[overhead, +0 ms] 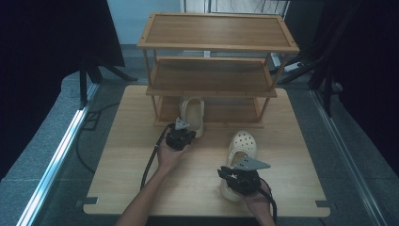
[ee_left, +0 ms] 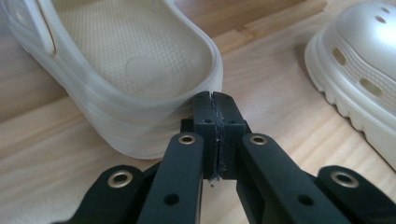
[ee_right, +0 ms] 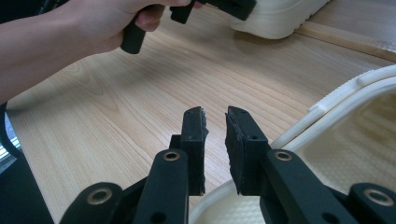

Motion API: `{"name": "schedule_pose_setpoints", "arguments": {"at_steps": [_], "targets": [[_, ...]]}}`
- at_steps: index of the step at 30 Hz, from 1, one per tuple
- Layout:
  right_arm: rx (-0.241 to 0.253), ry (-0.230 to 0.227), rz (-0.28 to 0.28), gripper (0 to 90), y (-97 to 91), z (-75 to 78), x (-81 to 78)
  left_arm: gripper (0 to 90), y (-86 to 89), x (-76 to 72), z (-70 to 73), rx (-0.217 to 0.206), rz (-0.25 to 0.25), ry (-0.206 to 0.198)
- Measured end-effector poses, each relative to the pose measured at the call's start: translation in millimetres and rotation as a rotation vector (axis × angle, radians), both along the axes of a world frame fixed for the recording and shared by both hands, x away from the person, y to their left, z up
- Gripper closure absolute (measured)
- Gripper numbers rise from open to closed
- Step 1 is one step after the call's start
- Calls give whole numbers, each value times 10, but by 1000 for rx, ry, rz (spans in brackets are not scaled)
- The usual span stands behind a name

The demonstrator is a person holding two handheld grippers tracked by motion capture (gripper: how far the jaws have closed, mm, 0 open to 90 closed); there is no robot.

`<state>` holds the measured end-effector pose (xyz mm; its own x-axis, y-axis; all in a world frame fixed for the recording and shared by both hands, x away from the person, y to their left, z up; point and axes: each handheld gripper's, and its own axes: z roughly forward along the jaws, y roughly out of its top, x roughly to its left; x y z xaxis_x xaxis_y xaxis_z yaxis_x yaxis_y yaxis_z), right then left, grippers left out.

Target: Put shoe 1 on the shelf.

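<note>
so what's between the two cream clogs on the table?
Nothing: bare light wooden tabletop separates the cream rubber clog by the shelf from the perforated cream clog in the high view; the left tongs touch the former's heel.

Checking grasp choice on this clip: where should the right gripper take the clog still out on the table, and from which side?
Probably the heel rim of the clog on the table, from the person's side. The heel end faces the right gripper, and in the right gripper view its thin raised rim lies just beside the parted jaws, narrow enough to pinch.
</note>
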<state>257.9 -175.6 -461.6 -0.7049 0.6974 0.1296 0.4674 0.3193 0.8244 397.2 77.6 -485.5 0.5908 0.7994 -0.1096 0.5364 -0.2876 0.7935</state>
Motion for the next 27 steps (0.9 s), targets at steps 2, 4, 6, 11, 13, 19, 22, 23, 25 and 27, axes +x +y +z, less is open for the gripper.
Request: {"name": "schedule_pose_setpoints", "arguments": {"at_steps": [2, 4, 6, 11, 13, 19, 22, 23, 25, 27], "targets": [[0, 0, 1, 768, -1, 0, -3, 892, 1, 46, -2, -4, 6, 6], [-2, 2, 2, 768, -1, -2, -3, 888, -9, 67, -2, -17, 17, 5], [-3, 4, 3, 768, 6, -6, -3, 880, -32, 132, -1, -12, 23, -3], [-3, 0, 6, 770, 9, -1, -11, 884, -31, 175, -37, -26, 18, -11], [2, -1, 2, 773, -1, 5, -12, 880, -34, 181, -38, -28, 25, -17], [-3, -1, 7, 783, 8, 1, -16, 855, -57, 186, -51, -31, 36, -26], [-6, 0, 12, 789, 16, 1, -21, 816, -64, 177, -46, -33, 33, -23], [-7, -1, 13, 790, 19, 0, -22, 790, -76, 162, -40, -24, 28, -24], [-7, -1, 12, 790, 21, -2, -20, 760, -80, 152, -34, -22, 29, -24], [-6, -1, 11, 790, 24, -1, -20, 744, -70, 147, -25, -23, 31, -20]]}}
